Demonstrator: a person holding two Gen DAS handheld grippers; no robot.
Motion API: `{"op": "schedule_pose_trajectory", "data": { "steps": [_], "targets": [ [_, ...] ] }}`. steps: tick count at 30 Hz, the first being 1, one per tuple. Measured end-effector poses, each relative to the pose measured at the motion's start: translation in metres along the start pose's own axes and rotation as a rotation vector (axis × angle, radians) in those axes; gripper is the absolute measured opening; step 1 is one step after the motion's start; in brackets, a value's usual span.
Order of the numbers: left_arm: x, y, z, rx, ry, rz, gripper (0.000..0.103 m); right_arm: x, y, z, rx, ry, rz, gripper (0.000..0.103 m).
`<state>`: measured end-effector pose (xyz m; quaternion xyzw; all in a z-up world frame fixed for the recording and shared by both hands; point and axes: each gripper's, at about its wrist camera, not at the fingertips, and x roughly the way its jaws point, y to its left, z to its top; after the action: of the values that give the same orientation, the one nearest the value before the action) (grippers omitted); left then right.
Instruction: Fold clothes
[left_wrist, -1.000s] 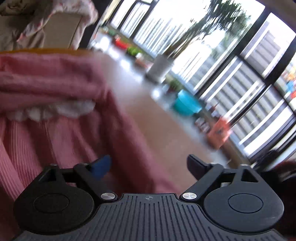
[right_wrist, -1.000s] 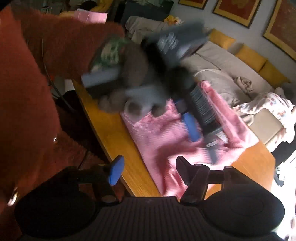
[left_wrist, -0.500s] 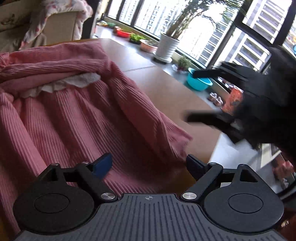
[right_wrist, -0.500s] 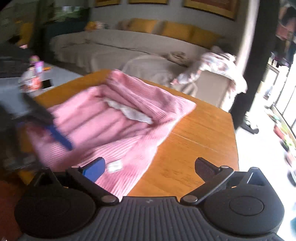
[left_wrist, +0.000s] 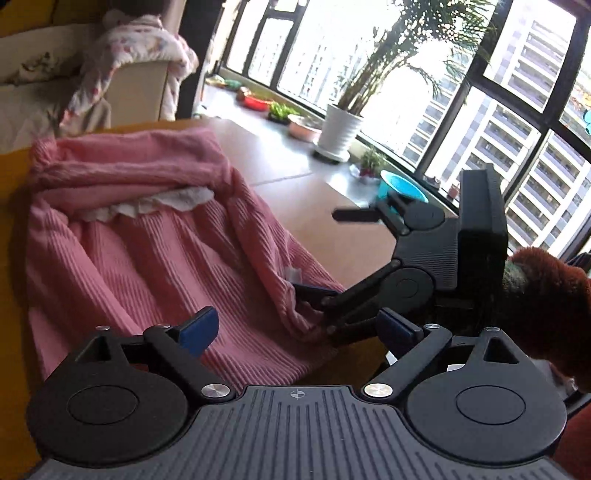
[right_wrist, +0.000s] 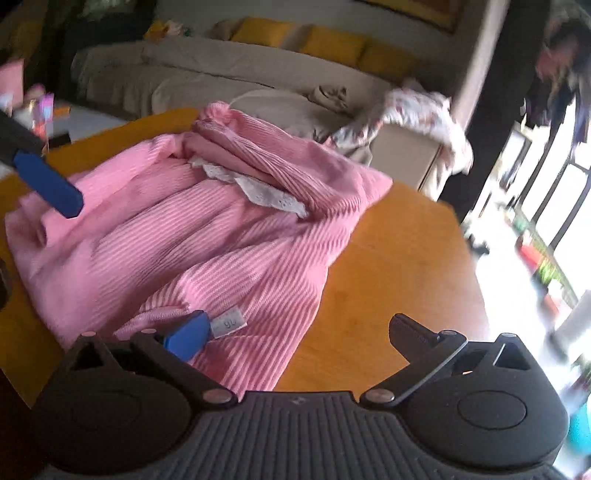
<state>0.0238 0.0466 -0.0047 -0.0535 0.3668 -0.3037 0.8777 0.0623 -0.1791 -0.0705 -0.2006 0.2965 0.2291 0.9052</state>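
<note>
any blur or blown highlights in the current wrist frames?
Left wrist view: windows blown out white, pink garment and right gripper fairly sharp. Right wrist view: softer overall, motion-smeared at the right edge, floor by the windows overexposed; garment ribbing and size tag readable.

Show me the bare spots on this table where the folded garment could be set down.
Bare wood lies right of the pink garment, from its hem to the table's window-side edge. A thin strip runs along its left side. The centre is crowded: the garment and both open grippers, right gripper and left gripper.
</note>
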Motion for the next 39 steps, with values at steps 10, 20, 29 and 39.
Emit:
{"op": "schedule_pose_trajectory", "data": {
  "steps": [10,20,29,39],
  "targets": [
    [-0.027,0.067,-0.027,-0.203,-0.101,0.154,0.079,-0.053,-0.023,-0.021,0.305,-0.134,0.052,0.044],
    [-0.012,0.076,-0.041,-0.298,-0.102,0.057,0.073,-0.041,0.007,-0.03,0.271,-0.104,0.049,0.007],
    [-0.011,0.077,-0.049,-0.32,-0.116,0.027,0.075,-0.13,-0.031,0.0,0.27,-0.323,0.091,0.009],
    [-0.014,0.081,-0.052,-0.324,-0.118,0.011,0.075,-0.137,-0.051,-0.029,0.387,-0.298,-0.023,0.051]
  ]
}}
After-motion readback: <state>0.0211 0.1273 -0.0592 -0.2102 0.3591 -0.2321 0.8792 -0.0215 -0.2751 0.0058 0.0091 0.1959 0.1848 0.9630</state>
